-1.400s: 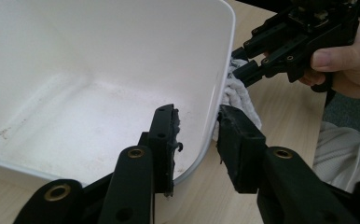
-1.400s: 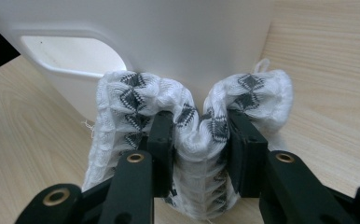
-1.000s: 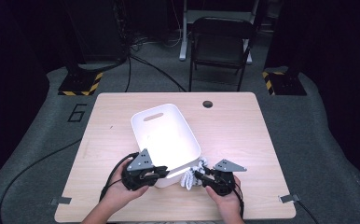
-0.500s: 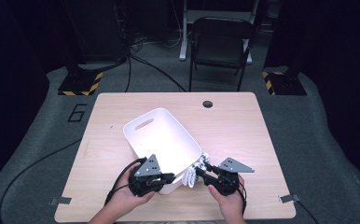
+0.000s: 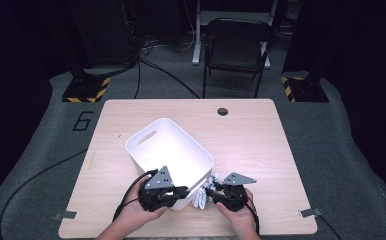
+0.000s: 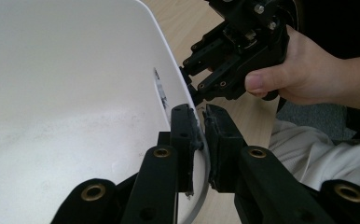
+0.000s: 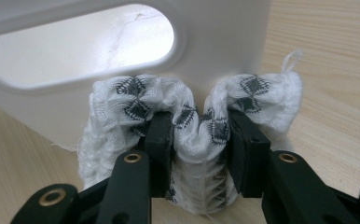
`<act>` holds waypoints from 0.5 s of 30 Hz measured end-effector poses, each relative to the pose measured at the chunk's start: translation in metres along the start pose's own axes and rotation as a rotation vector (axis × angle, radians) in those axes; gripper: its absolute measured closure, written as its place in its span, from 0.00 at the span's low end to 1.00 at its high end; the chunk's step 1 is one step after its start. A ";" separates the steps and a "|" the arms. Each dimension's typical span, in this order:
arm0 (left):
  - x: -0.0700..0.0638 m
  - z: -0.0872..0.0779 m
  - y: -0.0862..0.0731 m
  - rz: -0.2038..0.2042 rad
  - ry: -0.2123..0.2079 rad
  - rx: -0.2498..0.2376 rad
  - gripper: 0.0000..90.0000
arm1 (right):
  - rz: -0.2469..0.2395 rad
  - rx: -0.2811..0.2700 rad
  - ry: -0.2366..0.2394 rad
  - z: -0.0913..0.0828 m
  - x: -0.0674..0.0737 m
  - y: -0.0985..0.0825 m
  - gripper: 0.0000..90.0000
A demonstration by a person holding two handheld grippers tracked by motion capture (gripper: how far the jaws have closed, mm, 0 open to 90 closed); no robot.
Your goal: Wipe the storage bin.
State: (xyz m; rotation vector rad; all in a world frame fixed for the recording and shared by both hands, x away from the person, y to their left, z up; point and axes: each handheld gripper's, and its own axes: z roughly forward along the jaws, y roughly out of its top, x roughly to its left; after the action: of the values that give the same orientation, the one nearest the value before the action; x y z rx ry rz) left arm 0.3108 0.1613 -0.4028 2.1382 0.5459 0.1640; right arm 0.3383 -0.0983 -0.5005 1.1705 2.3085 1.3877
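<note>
Bin [image 5: 157, 145]: one; patterned cloth [image 7: 192, 116]: apparently one; tongs [image 6: 201, 122] [image 7: 199, 135]: two.

- Straight ahead of the right hand-held gripper [image 7: 200, 135], the white bin [image 5: 168, 150] wall blocks passage.
- To its right and beyond the bin, bare desk [image 5: 261, 140] lies open.

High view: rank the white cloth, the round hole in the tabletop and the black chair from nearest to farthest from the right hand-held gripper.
1. White cloth: between the jaws of the right hand-held gripper, beside the bin.
2. Round hole: far edge of the table, ahead.
3. Black chair: on the floor beyond the table.
</note>
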 end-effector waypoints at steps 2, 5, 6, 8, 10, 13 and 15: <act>0.000 0.001 0.000 -0.017 -0.014 -0.008 0.90 | 0.000 0.000 0.000 0.000 -0.002 0.000 0.67; 0.000 0.003 0.000 -0.010 -0.018 -0.003 0.86 | 0.011 0.018 0.001 0.000 -0.004 -0.002 0.62; 0.000 0.003 0.000 -0.010 -0.023 0.007 0.84 | 0.014 0.023 0.003 0.001 -0.005 -0.003 0.61; 0.001 0.002 0.001 -0.021 -0.034 0.005 0.80 | 0.019 0.031 0.010 0.003 -0.006 -0.004 0.58; 0.004 -0.001 0.002 -0.030 -0.034 -0.008 0.77 | 0.018 0.036 0.014 0.005 -0.007 -0.007 0.55; 0.011 -0.009 0.002 -0.047 -0.027 -0.026 0.75 | 0.021 0.061 0.013 0.008 -0.007 -0.010 0.52; 0.015 -0.012 0.002 -0.063 -0.038 -0.033 0.73 | 0.010 0.070 0.013 0.011 -0.007 -0.012 0.50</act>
State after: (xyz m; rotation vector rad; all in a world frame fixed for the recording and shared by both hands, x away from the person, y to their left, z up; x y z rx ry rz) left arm 0.3207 0.1758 -0.3949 2.0848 0.5839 0.0961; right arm 0.3424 -0.0993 -0.5173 1.1979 2.3818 1.3317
